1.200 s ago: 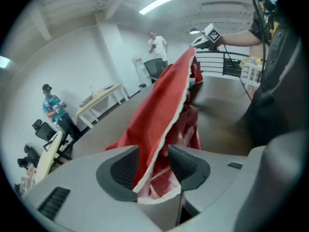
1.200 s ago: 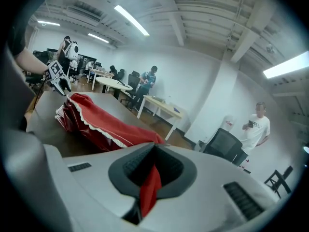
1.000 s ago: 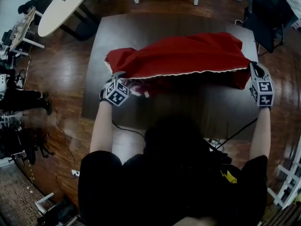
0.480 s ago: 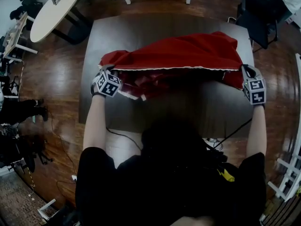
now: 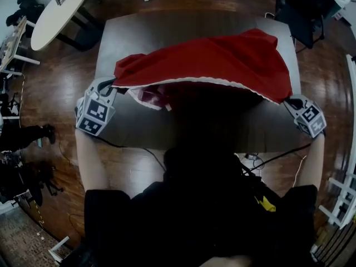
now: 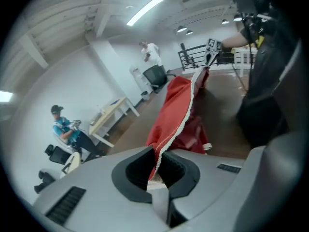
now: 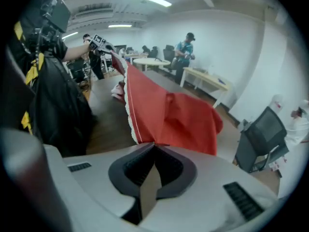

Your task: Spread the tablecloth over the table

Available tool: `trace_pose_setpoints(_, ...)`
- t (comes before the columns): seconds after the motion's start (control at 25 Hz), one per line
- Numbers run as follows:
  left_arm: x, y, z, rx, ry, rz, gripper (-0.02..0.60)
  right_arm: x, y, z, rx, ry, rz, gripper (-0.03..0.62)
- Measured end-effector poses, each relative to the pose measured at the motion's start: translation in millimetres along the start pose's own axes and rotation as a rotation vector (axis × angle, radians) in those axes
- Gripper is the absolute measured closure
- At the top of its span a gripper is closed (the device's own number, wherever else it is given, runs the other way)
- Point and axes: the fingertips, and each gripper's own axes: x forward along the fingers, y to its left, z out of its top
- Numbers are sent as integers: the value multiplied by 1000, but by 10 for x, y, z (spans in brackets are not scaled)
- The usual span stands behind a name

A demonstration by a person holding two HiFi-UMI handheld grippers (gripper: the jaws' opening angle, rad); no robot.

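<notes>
Gripping on the left: the left gripper (image 5: pixel 113 84) is sitting at 9 o'clock of the head view; its jaws are pressing together on the white-trimmed hem of the tablecloth (image 5: pixel 222 60); in the left gripper view the left gripper (image 6: pixel 157 157) is pinching that hem while the red tablecloth (image 6: pixel 176 108) is trailing away from the tips.
Gripping on the right: the right gripper (image 5: pixel 287 100) is sitting at 3 o'clock; its jaws are closing tight on the opposite corner; in the right gripper view the cloth is rising straight out of the tips of the right gripper (image 7: pixel 153 147).
Tablecloth: it is hanging between the two grippers above the table (image 5: pixel 167 29); its near hem is running from one gripper to the other; the rest is lying bunched toward 12 o'clock; a loose fold is drooping under the hem at 10 o'clock.
Table: its dark top is showing bare at 12 o'clock and at 6 o'clock of the cloth.
Surroundings: a white round table (image 5: pixel 53 13) is standing at 10 o'clock on the wooden floor (image 5: pixel 55 77); a black chair (image 5: pixel 303 15) is standing at 1 o'clock.
</notes>
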Motion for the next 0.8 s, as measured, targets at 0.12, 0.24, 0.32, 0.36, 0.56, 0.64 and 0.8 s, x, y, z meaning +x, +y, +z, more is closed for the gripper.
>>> trace_pose_setpoints(0.12, -46, -580, -334, 45, 59, -172, 580, 98, 400, -485, -13, 156, 86, 583)
trace_pose_setpoints(0.24, 109, -1162, -755, 40, 111, -328, 580, 348, 765, -936, -38, 312, 112, 583)
trace_pose_setpoints(0.32, 206, -1591, -964, 20, 124, -443, 580, 518, 1008, -1211, -44, 404, 132, 583)
trace_pose_setpoints(0.36, 237, -1807, -1034, 20, 133, -497, 580, 578, 1132, -1314, -45, 438, 149, 583)
trace_pose_setpoints(0.56, 247, -2664, -1208, 144, 230, -661, 580, 612, 1544, -1612, -31, 517, 218, 583)
trace_pose_setpoints(0.64, 170, -2941, -1276, 183, 270, -718, 579, 571, 1547, -1836, -12, 563, 216, 583)
trace_pose_setpoints(0.8, 47, -3417, -1292, 161, 335, -846, 580, 465, 1430, -2356, 23, 659, 238, 583)
